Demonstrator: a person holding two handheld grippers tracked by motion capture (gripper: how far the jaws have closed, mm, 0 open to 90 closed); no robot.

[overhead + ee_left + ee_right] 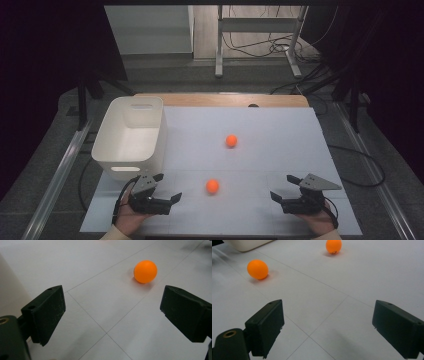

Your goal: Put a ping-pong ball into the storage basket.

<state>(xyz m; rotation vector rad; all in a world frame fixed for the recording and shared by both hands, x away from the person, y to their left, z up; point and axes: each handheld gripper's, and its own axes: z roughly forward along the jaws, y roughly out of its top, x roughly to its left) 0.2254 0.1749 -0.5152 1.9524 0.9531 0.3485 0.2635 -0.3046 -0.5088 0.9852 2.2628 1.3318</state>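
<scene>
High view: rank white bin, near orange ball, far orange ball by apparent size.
1. white bin, by far the largest.
2. near orange ball and far orange ball: look alike. The near one appears marginally bigger, but it sits closer to the camera, so no ranking between them.

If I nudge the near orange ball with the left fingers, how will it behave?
The near orange ball looks perfectly round on a smooth flat white table, so it will probably roll off at a touch. It resembles a ping-pong ball, likely very light. Its smooth curve may slip from the fingers.
</scene>
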